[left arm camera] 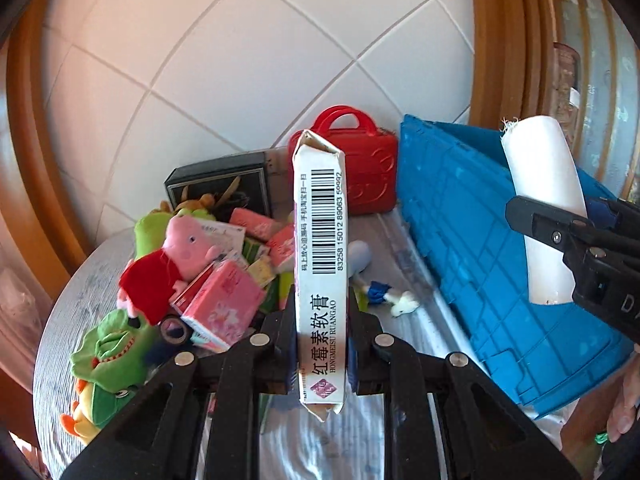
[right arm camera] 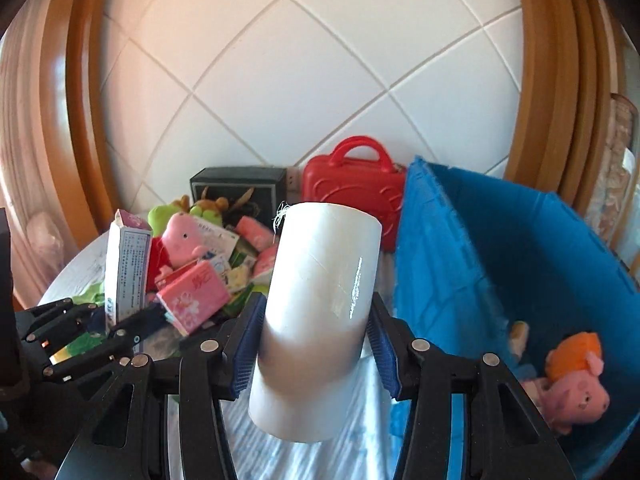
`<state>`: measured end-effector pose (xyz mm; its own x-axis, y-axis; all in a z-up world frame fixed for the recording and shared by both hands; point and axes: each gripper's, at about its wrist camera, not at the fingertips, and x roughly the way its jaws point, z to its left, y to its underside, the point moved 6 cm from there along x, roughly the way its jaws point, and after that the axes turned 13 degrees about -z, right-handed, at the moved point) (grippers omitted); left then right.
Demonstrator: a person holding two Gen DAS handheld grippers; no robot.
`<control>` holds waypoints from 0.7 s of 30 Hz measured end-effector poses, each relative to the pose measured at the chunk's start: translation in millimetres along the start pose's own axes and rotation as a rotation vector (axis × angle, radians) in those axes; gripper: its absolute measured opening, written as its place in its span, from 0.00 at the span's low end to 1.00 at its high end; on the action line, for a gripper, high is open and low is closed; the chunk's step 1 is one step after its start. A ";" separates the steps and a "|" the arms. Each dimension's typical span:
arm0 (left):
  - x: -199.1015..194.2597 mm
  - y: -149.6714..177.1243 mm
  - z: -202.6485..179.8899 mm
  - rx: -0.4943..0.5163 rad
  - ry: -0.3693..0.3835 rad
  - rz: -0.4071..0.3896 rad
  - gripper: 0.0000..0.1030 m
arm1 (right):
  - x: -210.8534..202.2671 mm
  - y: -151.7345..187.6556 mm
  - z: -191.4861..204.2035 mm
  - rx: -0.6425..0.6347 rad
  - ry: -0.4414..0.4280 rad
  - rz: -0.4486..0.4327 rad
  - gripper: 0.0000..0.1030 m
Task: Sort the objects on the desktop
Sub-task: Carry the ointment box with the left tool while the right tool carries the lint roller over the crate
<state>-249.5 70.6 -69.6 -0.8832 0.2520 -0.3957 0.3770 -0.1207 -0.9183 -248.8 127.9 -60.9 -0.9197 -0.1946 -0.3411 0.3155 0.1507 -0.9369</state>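
Left gripper (left arm camera: 322, 354) has its jaws clamped tight on a slim white cardboard ointment box (left arm camera: 320, 264), standing upright above the toy pile (left arm camera: 192, 280). Right gripper (right arm camera: 312, 344) is squeezing a white plastic cylinder (right arm camera: 320, 312), right beside the blue plastic bin (right arm camera: 500, 248).

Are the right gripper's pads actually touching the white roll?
Touching. The right wrist view shows the white roll squeezed between the right gripper, with the blue pads pressed flat against both of its sides and no gap showing.
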 end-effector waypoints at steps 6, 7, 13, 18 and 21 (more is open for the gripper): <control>6.6 -45.5 -99.4 0.045 0.124 -0.045 0.17 | -43.2 -31.2 -94.2 0.025 0.113 -0.071 0.48; 8.5 -52.3 -117.1 0.055 0.142 -0.050 0.17 | -48.9 -34.7 -110.1 0.025 0.133 -0.077 0.48; 31.3 -87.3 -222.0 0.124 0.229 -0.018 0.17 | -65.8 -45.2 -217.5 0.018 0.255 -0.048 0.48; 55.9 -94.8 -285.5 0.175 0.252 0.051 0.17 | -58.1 -35.2 -288.7 0.025 0.302 0.041 0.48; 65.2 -88.3 -312.7 0.190 0.251 0.096 0.17 | -49.3 -18.3 -316.2 0.015 0.320 0.099 0.48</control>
<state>-253.1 397.9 -17.9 -0.7405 0.4569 -0.4928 0.3759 -0.3262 -0.8673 -283.1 441.2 -2.6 -0.9105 0.1345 -0.3909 0.4079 0.1386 -0.9024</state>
